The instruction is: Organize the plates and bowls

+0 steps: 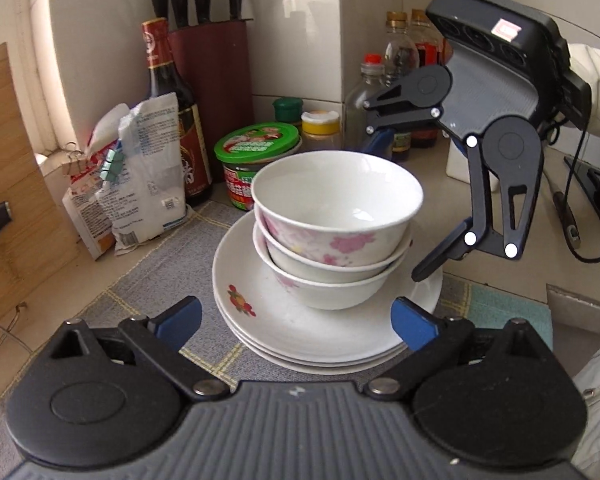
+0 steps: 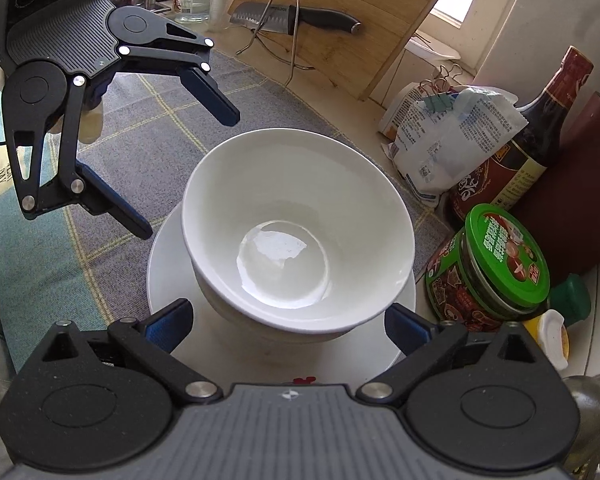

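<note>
On the tabletop mat, bowls sit nested atop stacked plates; both claws, left and right, gape empty. A nudge could topple the tilted top bowl.

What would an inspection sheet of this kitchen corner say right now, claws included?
Surface: grey checked cloth over a pale counter.
Job's things: three nested floral bowls on a stack of white plates.
Clutter: green-lidded jar, dark sauce bottle, clipped bags, knife block, oil bottles.
Claws: left claw open, low before the plates; right claw open, straddling the bowls, touching nothing.
Cables: black cable trailing from the right claw's body.
Surroundings: tiled walls, wooden cutting board leaning, kitchen knife on a wire rack.
</note>
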Tool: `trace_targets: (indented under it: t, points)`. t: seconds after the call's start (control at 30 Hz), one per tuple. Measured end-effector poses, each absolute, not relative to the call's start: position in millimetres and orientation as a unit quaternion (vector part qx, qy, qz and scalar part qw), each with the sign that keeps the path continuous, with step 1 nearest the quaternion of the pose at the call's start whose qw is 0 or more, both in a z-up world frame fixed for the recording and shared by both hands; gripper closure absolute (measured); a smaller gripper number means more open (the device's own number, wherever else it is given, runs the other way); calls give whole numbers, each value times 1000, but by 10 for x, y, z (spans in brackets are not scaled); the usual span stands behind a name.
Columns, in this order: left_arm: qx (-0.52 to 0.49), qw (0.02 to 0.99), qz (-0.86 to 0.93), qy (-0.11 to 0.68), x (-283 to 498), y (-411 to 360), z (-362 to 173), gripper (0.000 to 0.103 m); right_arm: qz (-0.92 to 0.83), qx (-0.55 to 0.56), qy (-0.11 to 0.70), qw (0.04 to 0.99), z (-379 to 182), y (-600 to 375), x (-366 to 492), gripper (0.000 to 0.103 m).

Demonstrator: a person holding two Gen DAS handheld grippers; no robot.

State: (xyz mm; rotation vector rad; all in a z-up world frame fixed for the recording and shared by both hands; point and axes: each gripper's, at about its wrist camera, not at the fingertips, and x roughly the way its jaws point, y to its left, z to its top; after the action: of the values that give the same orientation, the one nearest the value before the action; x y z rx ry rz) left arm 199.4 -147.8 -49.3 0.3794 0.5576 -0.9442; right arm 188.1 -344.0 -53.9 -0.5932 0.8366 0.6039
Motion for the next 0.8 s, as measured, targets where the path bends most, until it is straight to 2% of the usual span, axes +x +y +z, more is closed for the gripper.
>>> trace_targets:
  t: [0.23, 0.43, 0.67, 0.8]
  points:
    - [128, 874, -412, 224, 1829, -1180, -344, 1, 214, -281, 396, 848, -397, -3270, 1668, 0]
    - [126, 885, -409, 185, 1576, -951, -277, 1, 121, -248, 408, 871, -342, -2976, 1422, 0]
    - [113, 910, -362, 168, 1358, -728, -198, 1, 16, -129, 420, 898, -282, -2652, 1111, 0]
    - [114, 916, -331, 196, 1289, -636, -154, 1, -58, -46, 413, 908, -254, -2497, 895, 0]
